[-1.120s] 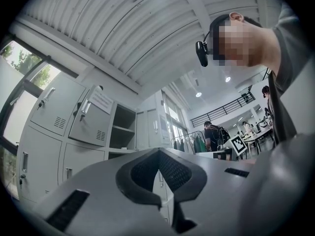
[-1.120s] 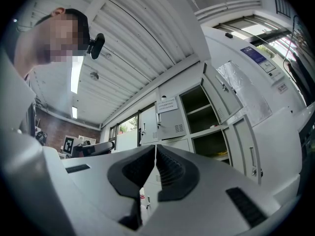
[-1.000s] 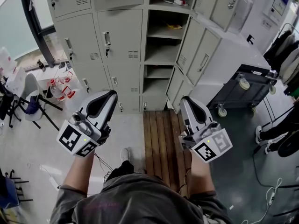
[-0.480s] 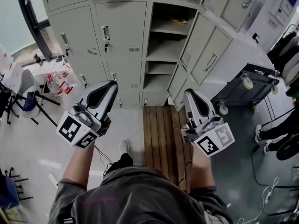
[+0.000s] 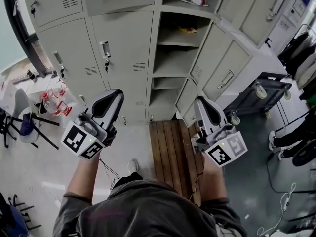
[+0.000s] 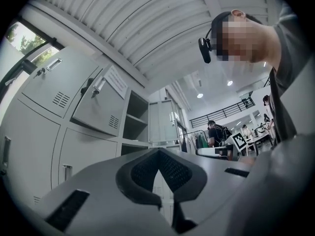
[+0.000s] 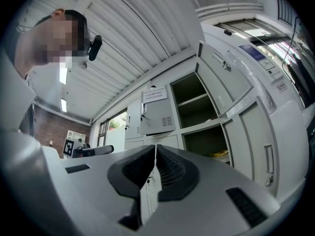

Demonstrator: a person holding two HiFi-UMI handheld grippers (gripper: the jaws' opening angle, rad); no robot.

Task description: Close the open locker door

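**Both grippers shut and empty, short of the open locker doors**

Left gripper: held in the person's left hand, nose aimed at the grey locker bank. In the left gripper view its two dark ribbed pads meet at the tip. Nothing is between them and they touch nothing. Closed doors of the bank's left columns lie beyond it.

Right gripper: held in the right hand, aimed the same way, above the slatted wooden board on the floor. In the right gripper view its pads lie together with only a hairline seam between them. Nothing is clamped.

Task item: one column of the bank stands open, its compartments stacked one above another.
- The open doors are hinged on the column's right side and swung out toward the person's right.
- The handle of one mid-height door is visible.
- The top shelf carries a white-and-red object; the next shelf down carries a yellow item.

Relations:
- Neither gripper touches a door.
- The right gripper is the nearer of the two. In the head view its tip sits just below the lowest open doors.
- The left gripper is well to the left, in front of closed lockers.

Surroundings: a dark wheeled cart stands just beyond the swung-out doors. One shoe of the person shows on the pale floor beside the board.
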